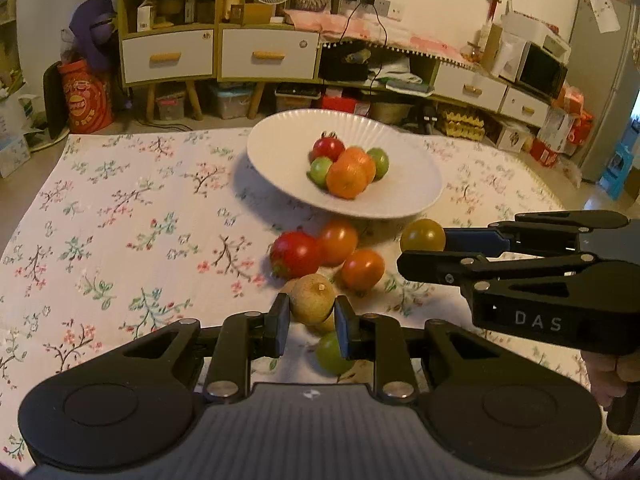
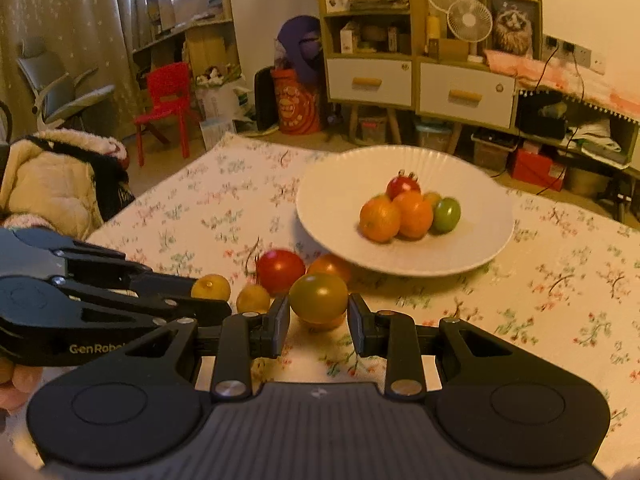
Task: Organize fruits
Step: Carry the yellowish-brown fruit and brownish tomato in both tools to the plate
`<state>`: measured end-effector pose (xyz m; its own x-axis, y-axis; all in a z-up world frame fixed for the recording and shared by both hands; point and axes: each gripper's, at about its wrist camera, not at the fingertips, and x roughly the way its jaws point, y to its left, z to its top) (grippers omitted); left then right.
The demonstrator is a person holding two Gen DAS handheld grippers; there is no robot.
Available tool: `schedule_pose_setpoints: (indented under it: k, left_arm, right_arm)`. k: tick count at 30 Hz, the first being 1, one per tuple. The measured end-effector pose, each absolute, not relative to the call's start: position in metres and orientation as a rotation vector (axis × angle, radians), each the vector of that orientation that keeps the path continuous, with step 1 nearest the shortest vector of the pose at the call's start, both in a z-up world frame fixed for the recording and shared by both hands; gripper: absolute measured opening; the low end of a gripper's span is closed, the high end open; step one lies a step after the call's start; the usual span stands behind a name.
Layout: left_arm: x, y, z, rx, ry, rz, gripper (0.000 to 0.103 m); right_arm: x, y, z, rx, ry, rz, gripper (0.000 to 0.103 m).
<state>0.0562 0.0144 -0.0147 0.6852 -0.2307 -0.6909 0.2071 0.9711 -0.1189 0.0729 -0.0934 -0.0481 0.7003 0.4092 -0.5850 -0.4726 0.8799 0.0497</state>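
Note:
My left gripper (image 1: pixel 312 310) is shut on a tan round fruit (image 1: pixel 313 296), held just above the flowered tablecloth. My right gripper (image 2: pixel 319 312) is shut on an olive-yellow tomato (image 2: pixel 318 297); the left wrist view shows that tomato (image 1: pixel 423 235) at the plate's near right edge. A white plate (image 1: pixel 280 148) beyond both grippers holds a red tomato (image 1: pixel 328 148), two oranges and green fruits. Between grippers and plate lie a red tomato (image 1: pixel 295 254) and two orange tomatoes (image 1: pixel 339 240). A green fruit (image 1: pixel 329 356) sits under my left fingers.
The flowered tablecloth (image 1: pixel 120 220) stretches to the left and right of the fruit. A cream coat (image 2: pixel 52 184) lies off the table's left side. Cabinets (image 1: pixel 216 52), a red chair (image 2: pixel 166 100) and boxes stand beyond the far edge.

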Motion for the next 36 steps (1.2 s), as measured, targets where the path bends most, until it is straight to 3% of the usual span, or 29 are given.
schedule_pose_setpoints:
  k: [8, 26, 36]
  left_arm:
    - [0.077, 0.010, -0.007, -0.102, 0.769, -0.228, 0.015]
    - [0.161, -0.014, 0.002, 0.044, 0.761, -0.195, 0.015]
    - [0.203, -0.010, -0.010, -0.077, 0.819, -0.183, 0.015]
  right_arm:
    - [0.094, -0.111, -0.038, -0.048, 0.603, 0.444, 0.028]
    - [0.143, -0.138, -0.047, -0.027, 0.589, 0.383, 0.028]
    - [0.153, -0.136, -0.055, -0.036, 0.607, 0.403, 0.028]
